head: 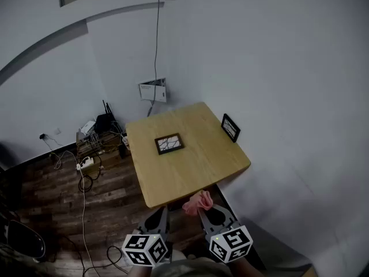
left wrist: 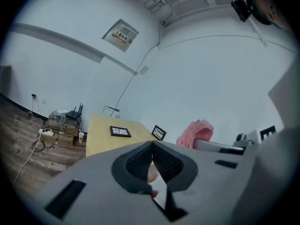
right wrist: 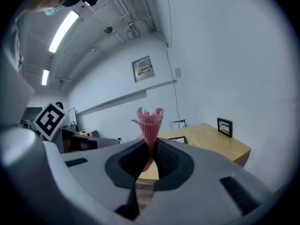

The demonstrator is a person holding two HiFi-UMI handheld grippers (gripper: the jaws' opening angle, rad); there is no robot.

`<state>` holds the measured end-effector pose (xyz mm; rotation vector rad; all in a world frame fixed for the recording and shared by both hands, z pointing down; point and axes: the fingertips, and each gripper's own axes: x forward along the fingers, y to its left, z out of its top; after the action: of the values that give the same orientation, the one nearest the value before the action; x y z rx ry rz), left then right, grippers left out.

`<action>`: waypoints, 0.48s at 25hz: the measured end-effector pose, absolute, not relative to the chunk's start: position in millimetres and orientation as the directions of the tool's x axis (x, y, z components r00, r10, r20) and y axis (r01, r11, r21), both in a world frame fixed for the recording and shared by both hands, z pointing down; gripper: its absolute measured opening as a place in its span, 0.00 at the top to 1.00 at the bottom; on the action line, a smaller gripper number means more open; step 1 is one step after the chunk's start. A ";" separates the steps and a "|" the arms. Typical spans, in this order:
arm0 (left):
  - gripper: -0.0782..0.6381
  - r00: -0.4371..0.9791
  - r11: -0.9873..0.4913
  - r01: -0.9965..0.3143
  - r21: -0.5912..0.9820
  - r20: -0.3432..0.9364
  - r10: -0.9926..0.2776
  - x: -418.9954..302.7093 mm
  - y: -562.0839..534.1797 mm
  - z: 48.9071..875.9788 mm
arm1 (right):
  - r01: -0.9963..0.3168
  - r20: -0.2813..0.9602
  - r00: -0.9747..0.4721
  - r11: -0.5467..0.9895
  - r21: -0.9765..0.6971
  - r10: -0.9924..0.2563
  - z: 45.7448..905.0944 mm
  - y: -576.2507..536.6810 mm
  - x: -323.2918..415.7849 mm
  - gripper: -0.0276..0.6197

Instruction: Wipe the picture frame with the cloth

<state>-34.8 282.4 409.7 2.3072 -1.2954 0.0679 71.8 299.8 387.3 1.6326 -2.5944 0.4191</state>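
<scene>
The head view looked steeply down from above, set back from the near corner of the table (head: 196, 169). The left and right gripper views each looked low, almost level, along their own jaws. All three shared the table, the flat picture frame (head: 169, 143) and the standing picture frame (head: 230, 127).

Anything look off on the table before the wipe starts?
Nothing spilled. One picture frame lies flat in the middle of the table while the other frame stands upright near its edge. Branching lines across the flat one's picture could be cracks or print; too small to tell.
</scene>
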 end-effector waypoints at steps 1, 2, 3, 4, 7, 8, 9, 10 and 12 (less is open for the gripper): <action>0.89 0.547 -0.427 -0.815 0.393 0.275 -0.791 -34.0 283.4 410.5 | -0.890 0.183 -0.444 0.409 -0.201 -0.877 387.6 300.5 72.7 0.93; 0.89 0.546 -0.425 -0.815 0.394 0.275 -0.792 -33.2 284.6 411.1 | -0.890 0.183 -0.446 0.411 -0.200 -0.876 387.9 301.4 73.5 0.93; 0.89 0.544 -0.423 -0.815 0.395 0.275 -0.793 -32.4 286.2 411.7 | -0.889 0.184 -0.447 0.412 -0.200 -0.875 388.2 302.9 74.4 0.93; 0.89 0.543 -0.422 -0.816 0.395 0.274 -0.794 -31.4 288.2 412.0 | -0.888 0.184 -0.449 0.415 -0.199 -0.874 388.6 304.8 75.1 0.93; 0.89 0.540 -0.421 -0.818 0.392 0.270 -0.797 -27.1 294.6 413.0 | -0.883 0.185 -0.461 0.428 -0.193 -0.868 390.5 311.9 76.3 0.93; 0.89 0.539 -0.420 -0.819 0.392 0.270 -0.798 -25.7 296.1 413.5 | -0.881 0.184 -0.466 0.434 -0.191 -0.865 390.9 313.6 76.4 0.93; 0.89 0.537 -0.418 -0.820 0.390 0.273 -0.798 -24.8 297.1 414.0 | -0.879 0.184 -0.470 0.437 -0.191 -0.863 391.0 314.5 76.5 0.93; 0.89 0.535 -0.416 -0.822 0.389 0.276 -0.798 -24.4 297.9 414.4 | -0.877 0.183 -0.472 0.439 -0.193 -0.862 390.9 314.6 76.6 0.93; 0.89 0.531 -0.413 -0.826 0.383 0.284 -0.798 -24.3 300.5 414.7 | -0.878 0.184 -0.468 0.433 -0.203 -0.864 391.7 314.1 78.3 0.93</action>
<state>-24.3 300.5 414.7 2.2941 -1.3197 0.0781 78.3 314.1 391.7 1.5915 -2.6145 0.4202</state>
